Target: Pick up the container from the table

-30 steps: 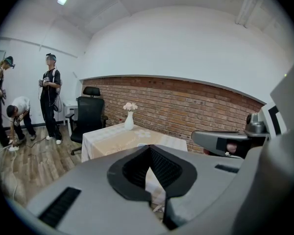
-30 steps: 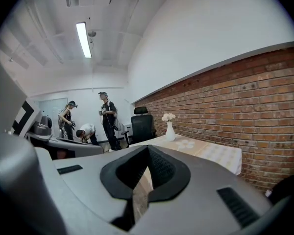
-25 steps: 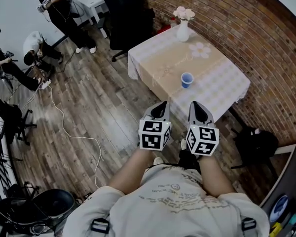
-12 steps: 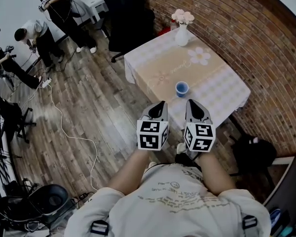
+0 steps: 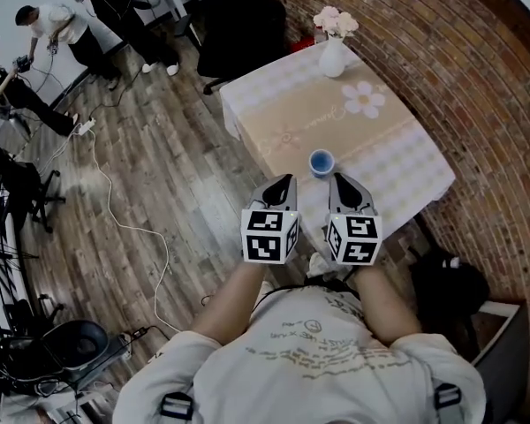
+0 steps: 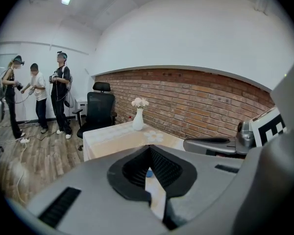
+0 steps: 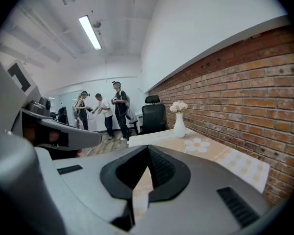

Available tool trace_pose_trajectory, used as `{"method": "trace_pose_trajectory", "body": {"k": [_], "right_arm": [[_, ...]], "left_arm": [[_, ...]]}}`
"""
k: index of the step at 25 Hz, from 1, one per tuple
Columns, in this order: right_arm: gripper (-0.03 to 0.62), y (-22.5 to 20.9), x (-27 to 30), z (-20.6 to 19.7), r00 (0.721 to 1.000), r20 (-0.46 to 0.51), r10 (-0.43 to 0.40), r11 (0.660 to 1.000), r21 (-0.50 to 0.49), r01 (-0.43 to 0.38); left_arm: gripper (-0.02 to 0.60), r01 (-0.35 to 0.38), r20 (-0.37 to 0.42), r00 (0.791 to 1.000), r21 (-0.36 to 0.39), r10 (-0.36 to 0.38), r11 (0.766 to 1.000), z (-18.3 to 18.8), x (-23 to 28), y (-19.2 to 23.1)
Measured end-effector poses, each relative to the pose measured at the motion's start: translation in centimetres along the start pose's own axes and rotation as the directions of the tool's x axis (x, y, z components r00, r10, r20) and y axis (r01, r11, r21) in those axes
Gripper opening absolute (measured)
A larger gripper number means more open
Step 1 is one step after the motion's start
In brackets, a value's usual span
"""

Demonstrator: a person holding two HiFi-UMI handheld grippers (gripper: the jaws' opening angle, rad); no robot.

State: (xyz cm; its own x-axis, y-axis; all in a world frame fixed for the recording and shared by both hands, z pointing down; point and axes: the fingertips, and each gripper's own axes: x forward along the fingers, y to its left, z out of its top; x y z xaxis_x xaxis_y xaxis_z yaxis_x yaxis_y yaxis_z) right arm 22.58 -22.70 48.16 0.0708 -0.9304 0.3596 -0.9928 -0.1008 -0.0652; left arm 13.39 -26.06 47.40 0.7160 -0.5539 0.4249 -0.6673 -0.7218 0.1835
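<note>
A small blue cup (image 5: 321,162), the container, stands upright near the front edge of a square table (image 5: 283,104) covered with a pale checked and beige cloth. Both grippers hover side by side just short of that edge. My left gripper (image 5: 283,181) is shut and empty, its tip a little to the left of the cup. My right gripper (image 5: 340,179) is shut and empty too, just right of the cup. In the left gripper view a sliver of the blue cup (image 6: 149,172) shows through the slot under the shut left gripper (image 6: 149,148). The right gripper view shows the right gripper (image 7: 147,148) over the table (image 7: 206,153).
A white vase of flowers (image 5: 334,56) stands at the table's far corner. A brick wall (image 5: 477,78) runs along the right. A black office chair (image 5: 234,25) is behind the table. Several people (image 5: 44,25) stand far left; a white cable (image 5: 115,210) crosses the wooden floor.
Both grippers have moved forward toward the table, and the cup now lies just beyond their tips. The people at the back left have shifted.
</note>
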Motion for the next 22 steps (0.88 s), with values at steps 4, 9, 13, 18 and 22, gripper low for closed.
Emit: {"method": "trace_pose_trajectory", "body": {"k": [4, 9, 13, 18, 22], "right_arm": [[0.002, -1.4, 2.0, -1.1, 0.998, -0.038, 0.048, 0.999, -0.003, -0.048], [0.107, -1.7, 4.7, -3.0, 0.986, -0.069, 0.154, 0.986, -0.047, -0.158], [0.219, -1.6, 6.0, -4.8, 0.970, -0.112, 0.216, 0.969, -0.097, -0.227], [0.295, -2.3, 7.8, -7.1, 0.958, -0.161, 0.238, 0.954, -0.148, -0.262], [0.334, -3.0, 9.9, -9.2, 0.949, -0.197, 0.247, 0.944, -0.171, -0.281]], "left_arm": [[0.003, -0.043, -0.025, 0.999, -0.028, 0.042, 0.999, -0.5, 2.0, 0.1], [0.003, -0.103, -0.066, 0.993, -0.065, 0.099, 0.992, -2.0, 4.0, 0.5], [0.003, -0.156, -0.085, 0.985, -0.094, 0.148, 0.983, -3.0, 4.7, 0.8], [0.003, -0.221, -0.095, 0.973, -0.122, 0.210, 0.968, -4.0, 4.7, 1.2], [0.003, -0.267, -0.121, 0.960, -0.133, 0.252, 0.954, -4.9, 4.6, 1.6]]}}
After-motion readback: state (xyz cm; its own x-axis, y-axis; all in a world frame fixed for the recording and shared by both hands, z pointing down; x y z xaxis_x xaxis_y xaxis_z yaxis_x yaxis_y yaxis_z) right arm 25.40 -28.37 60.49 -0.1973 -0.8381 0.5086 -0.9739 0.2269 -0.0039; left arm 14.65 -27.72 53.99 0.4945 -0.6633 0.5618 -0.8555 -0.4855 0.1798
